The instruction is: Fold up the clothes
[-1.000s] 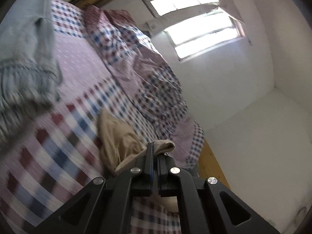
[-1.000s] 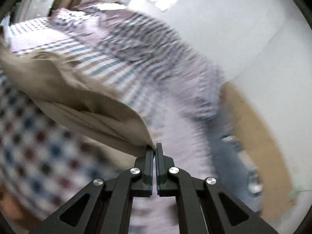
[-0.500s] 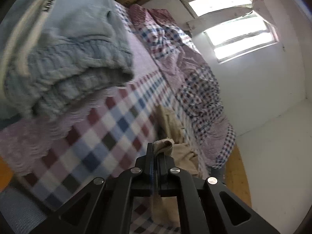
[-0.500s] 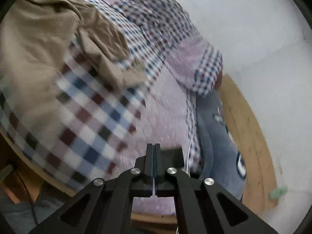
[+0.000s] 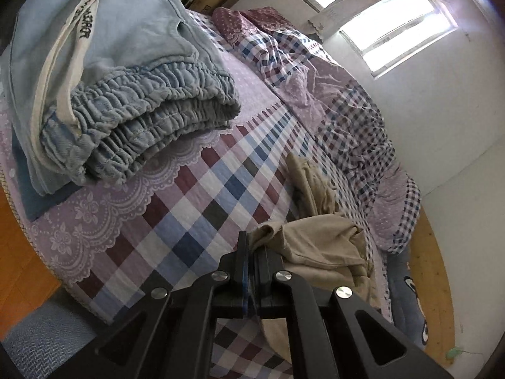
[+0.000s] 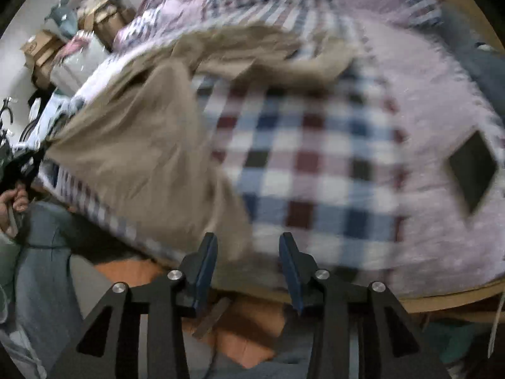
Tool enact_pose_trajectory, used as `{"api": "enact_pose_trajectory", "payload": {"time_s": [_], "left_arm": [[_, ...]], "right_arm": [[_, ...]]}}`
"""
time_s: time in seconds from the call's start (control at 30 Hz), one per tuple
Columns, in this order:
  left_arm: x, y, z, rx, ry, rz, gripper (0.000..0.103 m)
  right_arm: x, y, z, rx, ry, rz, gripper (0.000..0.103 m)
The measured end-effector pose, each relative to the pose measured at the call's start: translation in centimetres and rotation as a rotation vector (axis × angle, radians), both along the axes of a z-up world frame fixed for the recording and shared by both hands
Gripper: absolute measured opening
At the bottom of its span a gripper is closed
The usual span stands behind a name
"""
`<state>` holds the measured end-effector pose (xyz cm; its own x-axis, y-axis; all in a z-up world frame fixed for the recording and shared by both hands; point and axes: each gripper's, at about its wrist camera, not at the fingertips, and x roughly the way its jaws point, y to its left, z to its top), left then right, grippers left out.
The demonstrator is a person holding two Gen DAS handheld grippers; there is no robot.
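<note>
A tan garment [image 5: 318,240] lies crumpled on the checked bedspread [image 5: 202,199]. My left gripper [image 5: 252,246] is shut on an edge of it, low over the bed. In the right wrist view the same tan garment [image 6: 135,145] spreads across the bed's left side, blurred by motion. My right gripper [image 6: 247,252] is open near the bed's front edge, just right of the garment's lower edge, with nothing between its fingers.
Folded light-blue clothes [image 5: 104,72] are stacked at the bed's left end. A rumpled checked quilt [image 5: 341,101] runs along the wall. A dark flat square [image 6: 470,170] lies on the bed at right. A person's hand [image 6: 14,202] and cardboard boxes [image 6: 44,50] appear at left.
My right gripper has let go of the tan garment and opened, swinging back over the bed's front edge. The left gripper keeps its hold and has dropped lower beside the blue stack.
</note>
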<state>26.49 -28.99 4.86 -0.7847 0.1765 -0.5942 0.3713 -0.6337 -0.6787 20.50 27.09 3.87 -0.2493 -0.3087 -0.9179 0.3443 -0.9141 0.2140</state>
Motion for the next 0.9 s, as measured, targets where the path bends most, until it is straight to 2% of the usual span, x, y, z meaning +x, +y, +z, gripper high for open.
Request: {"api": "enact_pose_trajectory", "payload": {"time_s": [0.17, 0.27, 0.3, 0.33, 0.37, 0.47, 0.57, 0.7, 0.8, 0.87, 0.9], "left_arm": [[-0.7, 0.0, -0.1, -0.008, -0.008, 0.003, 0.001], [-0.9, 0.1, -0.2, -0.015, -0.018, 0.0, 0.001], [-1.0, 0.2, -0.3, -0.017, -0.021, -0.001, 0.001], [-1.2, 0.3, -0.3, -0.02, -0.024, -0.002, 0.001], [-1.2, 0.3, -0.3, -0.023, -0.027, -0.003, 0.001], [-1.3, 0.7, -0.2, -0.038, -0.036, -0.012, 0.001], [-1.1, 1.3, -0.2, -0.038, -0.04, -0.038, 0.001], [-0.5, 2.6, -1.1, 0.032, -0.061, -0.085, 0.001], [0.4, 4.9, -1.3, 0.04, -0.061, -0.139, 0.001], [0.9, 6.4, -1.4, 0.021, -0.078, -0.164, 0.001], [1.1, 6.9, -1.5, 0.011, -0.093, -0.17, 0.001]], "right_arm": [[-1.7, -1.0, -2.9, 0.081, -0.085, -0.013, 0.043], [-2.0, -2.1, -3.3, 0.101, -0.071, -0.014, 0.043], [-1.9, -2.7, -3.4, 0.117, -0.054, -0.003, 0.037], [-2.1, -3.2, -3.3, 0.148, -0.031, 0.008, 0.025], [-1.9, -3.7, -3.1, 0.179, -0.009, 0.023, 0.002], [-0.9, -4.1, -1.6, 0.249, 0.055, 0.051, 0.002], [-0.7, -1.9, 0.8, 0.341, 0.125, 0.035, 0.001], [-1.2, 2.8, 4.7, 0.416, 0.189, -0.031, 0.0], [-1.2, 6.0, 6.7, 0.427, 0.195, -0.077, 0.001], [-1.6, 7.1, 7.1, 0.416, 0.176, -0.09, 0.001], [-1.7, 7.1, 6.3, 0.419, 0.15, -0.081, 0.001]]}}
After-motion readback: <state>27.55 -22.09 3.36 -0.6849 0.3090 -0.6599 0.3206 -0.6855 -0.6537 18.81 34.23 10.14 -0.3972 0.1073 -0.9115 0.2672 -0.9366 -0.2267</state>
